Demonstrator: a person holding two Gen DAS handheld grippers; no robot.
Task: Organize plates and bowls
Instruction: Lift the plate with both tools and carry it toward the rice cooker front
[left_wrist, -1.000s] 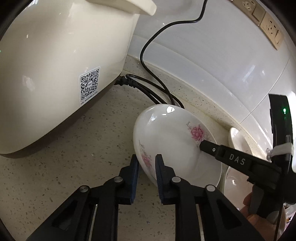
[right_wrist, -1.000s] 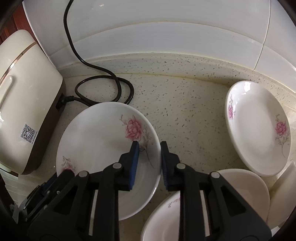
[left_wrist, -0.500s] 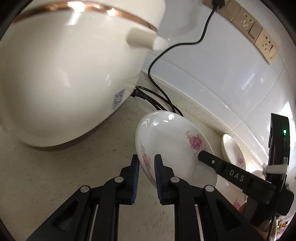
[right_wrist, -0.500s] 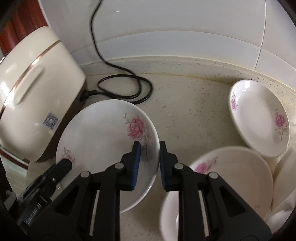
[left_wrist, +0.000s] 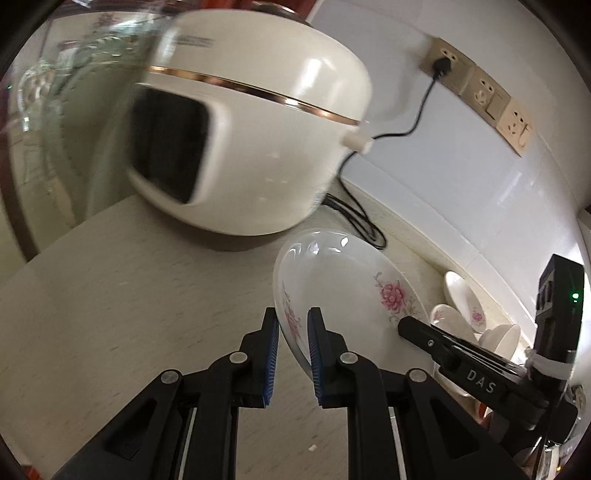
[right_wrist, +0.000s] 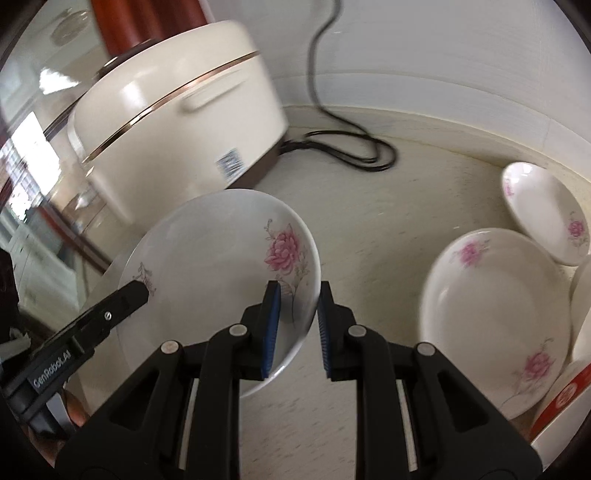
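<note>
A white plate with pink flowers (left_wrist: 343, 291) is held up off the counter between both grippers. My left gripper (left_wrist: 292, 325) is shut on its left rim. My right gripper (right_wrist: 298, 299) is shut on its right rim; the plate also shows in the right wrist view (right_wrist: 218, 266). The right gripper's finger (left_wrist: 436, 336) shows in the left wrist view, and the left gripper's finger (right_wrist: 122, 299) in the right wrist view. Another flowered plate (right_wrist: 495, 314) and a smaller one (right_wrist: 543, 218) lie on the counter to the right.
A cream rice cooker (left_wrist: 251, 147) stands at the back left, also in the right wrist view (right_wrist: 177, 122), with its black cord (right_wrist: 347, 147) coiled on the speckled counter (left_wrist: 110, 302). Wall sockets (left_wrist: 480, 88) sit on the tiled wall. More dishes (left_wrist: 465, 306) crowd the right side.
Both grippers have lifted the flowered plate up from the counter and away from the wall; the rice cooker and the other plates now look lower and farther off.
</note>
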